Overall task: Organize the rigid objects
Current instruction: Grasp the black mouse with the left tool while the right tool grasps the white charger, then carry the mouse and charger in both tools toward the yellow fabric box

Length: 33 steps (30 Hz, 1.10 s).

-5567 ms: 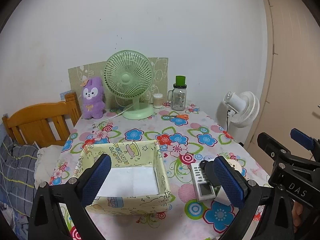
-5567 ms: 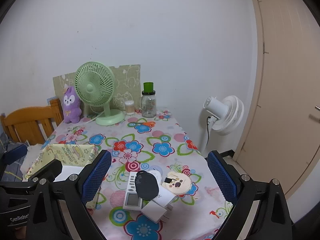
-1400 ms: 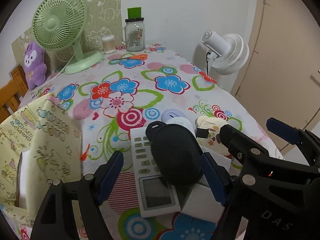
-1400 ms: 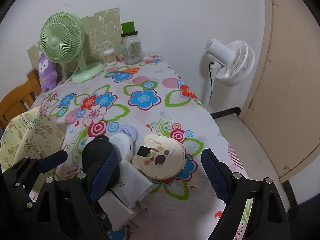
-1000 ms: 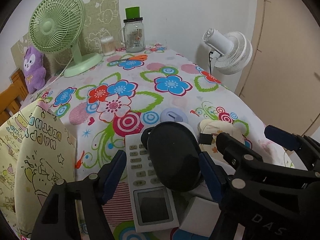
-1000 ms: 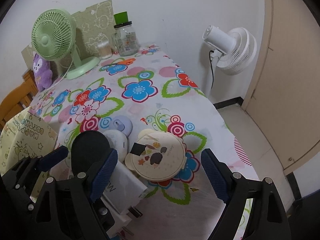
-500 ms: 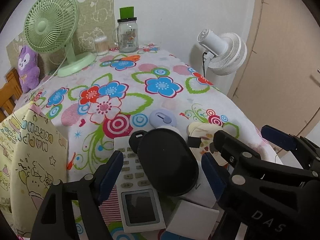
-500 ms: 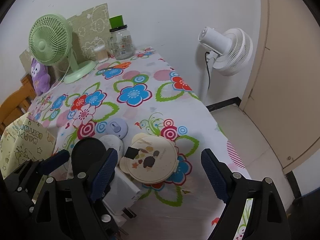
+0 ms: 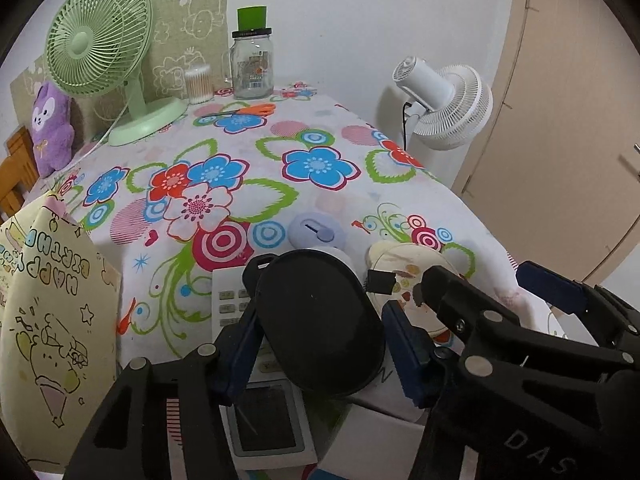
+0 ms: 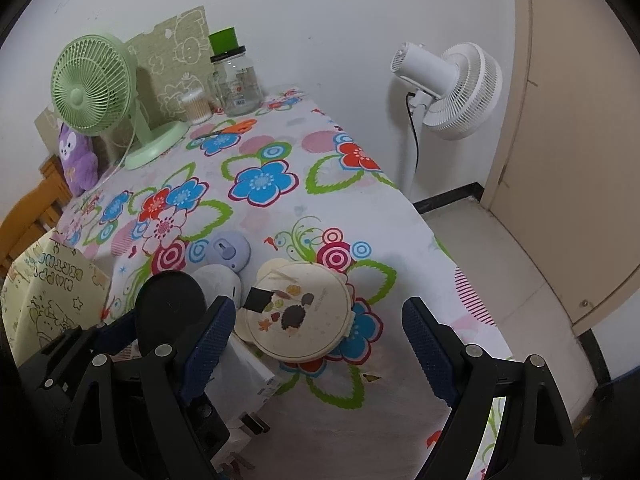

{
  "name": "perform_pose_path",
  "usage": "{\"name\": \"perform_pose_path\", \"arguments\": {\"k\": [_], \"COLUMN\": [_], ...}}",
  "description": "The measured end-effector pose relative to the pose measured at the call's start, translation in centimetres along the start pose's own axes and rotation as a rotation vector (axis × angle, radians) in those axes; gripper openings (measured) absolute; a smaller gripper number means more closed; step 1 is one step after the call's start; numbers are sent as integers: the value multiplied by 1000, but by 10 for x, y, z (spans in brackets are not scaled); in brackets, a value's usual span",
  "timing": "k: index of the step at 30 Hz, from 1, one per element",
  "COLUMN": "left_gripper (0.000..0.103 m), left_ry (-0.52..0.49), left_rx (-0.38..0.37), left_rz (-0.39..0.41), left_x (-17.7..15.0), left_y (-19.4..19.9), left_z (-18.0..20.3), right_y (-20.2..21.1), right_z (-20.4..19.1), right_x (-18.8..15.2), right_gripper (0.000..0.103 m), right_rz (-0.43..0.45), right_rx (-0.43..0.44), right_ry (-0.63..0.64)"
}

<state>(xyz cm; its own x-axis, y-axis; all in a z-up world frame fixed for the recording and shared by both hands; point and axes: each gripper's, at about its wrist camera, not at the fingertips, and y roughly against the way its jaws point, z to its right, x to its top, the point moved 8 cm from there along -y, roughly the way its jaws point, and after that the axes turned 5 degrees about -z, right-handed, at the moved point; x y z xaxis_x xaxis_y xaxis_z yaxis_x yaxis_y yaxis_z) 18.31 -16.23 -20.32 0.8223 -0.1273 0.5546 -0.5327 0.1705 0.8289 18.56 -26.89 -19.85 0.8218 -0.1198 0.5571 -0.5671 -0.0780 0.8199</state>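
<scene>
Left hand-held gripper (image 9: 320, 354): jaws closing around the black oval case (image 9: 320, 320), blue pads at its two sides.
Black oval case: lying over the white remote (image 9: 256, 412) and a white box (image 9: 380, 392).
Right hand-held gripper (image 9: 484, 288): crossing in from the right above the round cream compact (image 9: 404, 264).
Lilac round gadget (image 9: 318, 232): just behind the case.
Yellow paper box (image 9: 48, 320): left on the flowered tabletop (image 9: 280, 140).
Far end: green fan (image 9: 104, 48), glass jar (image 9: 253, 64).

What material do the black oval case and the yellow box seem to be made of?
The black oval case: probably hard plastic or moulded shell, matte, with a smooth, even, dull surface. The yellow box: likely thin printed cardboard or paper; its wall looks flat, creased and cartoon-printed. Neither is certain from looks alone.
</scene>
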Motion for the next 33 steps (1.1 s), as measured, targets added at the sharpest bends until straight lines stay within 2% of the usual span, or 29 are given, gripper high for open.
{"name": "perform_pose_path", "arguments": {"k": [11,22,28,33], "left_gripper": [58,58,58,58], "left_ry": [-3,-15,-24,-39], "left_rx": [31,26,50,52], "left_rz": [16,13,24,33], "left_x": [-16,-34,-39,-40], "left_y": [17,27,30,30], "left_z": [-21,-31,-39,-38], "right_y": [5,-1,-9,-21], "right_z": [-19,-39,-52,-52], "right_x": [-13,-28,-31,-34], "right_gripper": [88,88,88,86], "right_rz": [0,-37,-59,-103], "right_rx": [1,7,14,50], "right_ry": [33,65,98,51]}}
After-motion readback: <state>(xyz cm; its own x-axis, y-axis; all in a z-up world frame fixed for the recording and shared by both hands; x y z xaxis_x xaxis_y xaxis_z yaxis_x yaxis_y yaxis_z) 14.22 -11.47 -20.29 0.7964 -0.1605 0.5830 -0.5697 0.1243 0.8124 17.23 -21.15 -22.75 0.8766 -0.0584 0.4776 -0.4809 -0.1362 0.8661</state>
